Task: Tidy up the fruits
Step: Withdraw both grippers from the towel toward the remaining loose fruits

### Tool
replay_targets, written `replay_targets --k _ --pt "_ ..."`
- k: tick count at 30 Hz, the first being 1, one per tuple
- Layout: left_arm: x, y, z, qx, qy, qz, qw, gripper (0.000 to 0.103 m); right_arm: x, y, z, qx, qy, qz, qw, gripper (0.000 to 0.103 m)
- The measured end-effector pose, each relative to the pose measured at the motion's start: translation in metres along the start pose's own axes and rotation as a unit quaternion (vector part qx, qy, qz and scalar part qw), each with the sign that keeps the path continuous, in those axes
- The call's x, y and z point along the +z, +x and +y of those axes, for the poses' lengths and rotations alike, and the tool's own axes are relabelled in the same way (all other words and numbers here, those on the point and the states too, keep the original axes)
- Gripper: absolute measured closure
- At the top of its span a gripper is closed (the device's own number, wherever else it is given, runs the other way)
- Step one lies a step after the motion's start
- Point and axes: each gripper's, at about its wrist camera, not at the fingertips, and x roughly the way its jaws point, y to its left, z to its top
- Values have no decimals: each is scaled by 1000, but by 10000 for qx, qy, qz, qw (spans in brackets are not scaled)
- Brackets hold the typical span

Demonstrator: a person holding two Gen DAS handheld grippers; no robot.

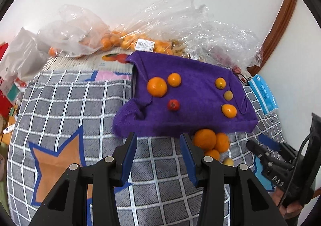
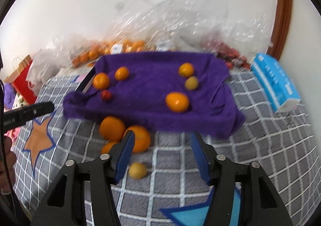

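A purple towel (image 1: pixel 192 77) (image 2: pixel 146 77) lies on the checked cloth. On its left sit a large orange (image 1: pixel 157 86), a smaller orange (image 1: pixel 174 79) and a small red fruit (image 1: pixel 173 104). On its right sit a small orange (image 1: pixel 220 83), a dull yellow fruit (image 1: pixel 228 95) and an oval orange fruit (image 1: pixel 229 110) (image 2: pixel 177 101). Loose oranges (image 1: pixel 205 138) (image 2: pixel 112 127) and a small yellow fruit (image 2: pixel 137 170) lie in front of the towel. My left gripper (image 1: pixel 158 139) is open and empty before the towel's near edge. My right gripper (image 2: pixel 162 137) is open and empty just right of the loose oranges.
Clear plastic bags of oranges (image 1: pixel 124 41) and red fruit (image 2: pixel 230 53) lie along the back wall. A blue tissue pack (image 1: pixel 263 91) (image 2: pixel 274 83) lies at the right. Red boxes and white bags (image 1: pixel 12 77) stand at the left edge. The checked cloth (image 1: pixel 76 105) covers the surface.
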Motion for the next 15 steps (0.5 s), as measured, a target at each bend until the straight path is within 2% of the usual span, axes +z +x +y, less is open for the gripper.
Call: replay_targets --k 2,4,10,12,13,15 --pt "-6 1 3 4 -36 20 10000 61 -9 7 5 72 -7 123 9999 58" --pt "-13 2 5 5 -61 51 10000 61 -16 13 9 166 -19 248 9996 61" --pt "-30 4 9 93 -70 163 9998 61 -32 26 21 333 -127 453 9983 61" --pt "-32 3 10 114 -86 170 9998 61 -36 32 25 321 -222 533 9978 66" --pt "-33 3 10 121 -97 171 9997 61 -38 34 26 312 -260 577 9975 78" --pt "-34 3 9 134 -102 168 9997 61 -40 31 24 303 -241 481 9981 77"
